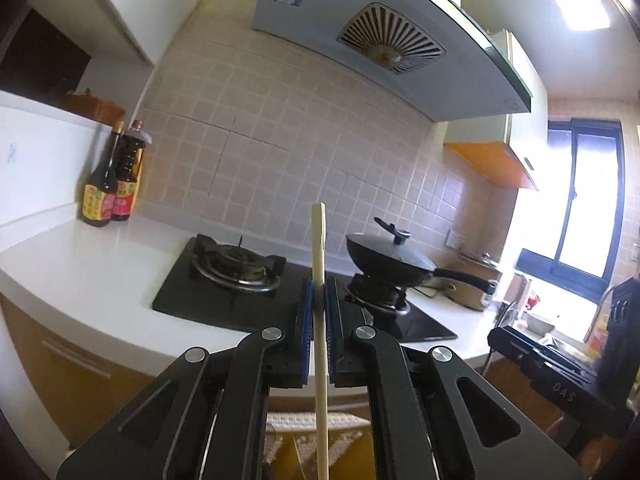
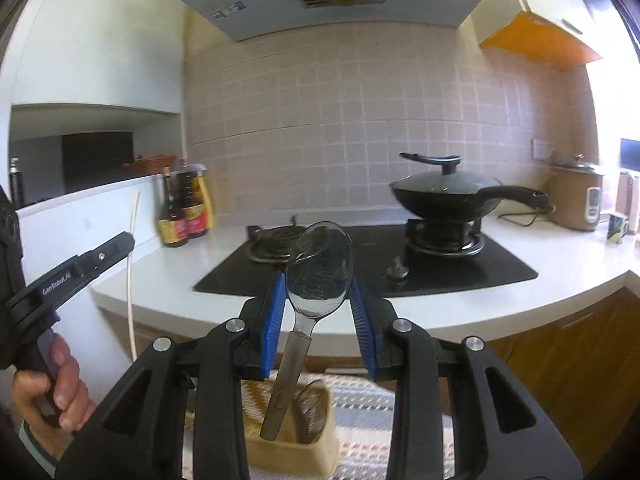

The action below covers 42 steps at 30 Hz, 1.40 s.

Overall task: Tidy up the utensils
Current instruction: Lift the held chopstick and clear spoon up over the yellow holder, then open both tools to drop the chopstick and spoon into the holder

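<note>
White countertop (image 2: pixel 560 276) and beige tiled wall (image 2: pixel 360 120) are framing a black gas hob (image 2: pixel 460 268). Left gripper (image 1: pixel 318 300) is pinching a pale wooden chopstick (image 1: pixel 319 264) upright between closed pads, while right gripper (image 2: pixel 318 304) is clamping a scratched steel spoon (image 2: pixel 320 268) by its bowl, handle hanging above a woven basket (image 2: pixel 292 452).

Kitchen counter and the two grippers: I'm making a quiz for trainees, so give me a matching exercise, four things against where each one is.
Things:
1. chopstick
2. spoon
3. lidded wok
4. sauce bottles

Places:
A. on the right burner
B. in the left gripper
C. on the counter by the wall, left of the stove
D. in the right gripper

Pairs: 1-B, 2-D, 3-A, 4-C
</note>
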Tool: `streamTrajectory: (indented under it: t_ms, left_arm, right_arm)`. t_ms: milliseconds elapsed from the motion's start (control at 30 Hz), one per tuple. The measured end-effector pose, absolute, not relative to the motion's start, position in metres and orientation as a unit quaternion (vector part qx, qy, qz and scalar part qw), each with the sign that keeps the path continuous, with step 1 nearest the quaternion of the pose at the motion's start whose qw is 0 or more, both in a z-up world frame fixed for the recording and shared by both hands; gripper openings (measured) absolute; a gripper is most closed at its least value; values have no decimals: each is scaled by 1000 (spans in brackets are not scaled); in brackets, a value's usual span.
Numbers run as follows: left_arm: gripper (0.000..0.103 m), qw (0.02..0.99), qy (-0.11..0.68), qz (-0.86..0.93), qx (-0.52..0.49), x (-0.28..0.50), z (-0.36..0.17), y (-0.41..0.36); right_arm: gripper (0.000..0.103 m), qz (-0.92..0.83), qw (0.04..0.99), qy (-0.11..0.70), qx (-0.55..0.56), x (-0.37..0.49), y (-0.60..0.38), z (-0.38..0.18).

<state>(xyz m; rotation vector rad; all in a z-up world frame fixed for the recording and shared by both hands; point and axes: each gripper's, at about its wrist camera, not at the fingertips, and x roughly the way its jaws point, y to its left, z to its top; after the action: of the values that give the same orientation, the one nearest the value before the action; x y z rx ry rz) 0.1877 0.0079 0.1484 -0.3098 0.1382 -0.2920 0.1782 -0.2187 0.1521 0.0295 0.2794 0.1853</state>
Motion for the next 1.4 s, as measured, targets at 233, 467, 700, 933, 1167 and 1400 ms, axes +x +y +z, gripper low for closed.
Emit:
streamTrajectory:
  t_ms: [233, 467, 700, 933, 1167, 1400]
  left_arm:
    - [4, 981, 59, -121, -142, 204, 120, 1]
    - [4, 987, 53, -88, -124, 210, 101, -1]
    - [4, 987, 57, -94, -116, 207, 90, 1]
    - [12, 982, 85, -122, -120, 199, 86, 6]
    - [37, 981, 85, -126, -123, 167, 96, 21]
    - [41, 979, 92, -132, -126, 160, 112, 29]
  right_arm:
    - [30, 67, 989, 128, -33, 187, -206, 133]
    - [30, 57, 988, 131, -56, 196, -194, 117]
    - [30, 59, 985, 146, -66, 199, -190, 105]
    - [31, 76, 980, 176, -58, 194, -194, 101]
    - [32, 107, 971, 212, -30, 179, -204, 102]
    - [32, 124, 966, 228, -12, 162, -211, 110]
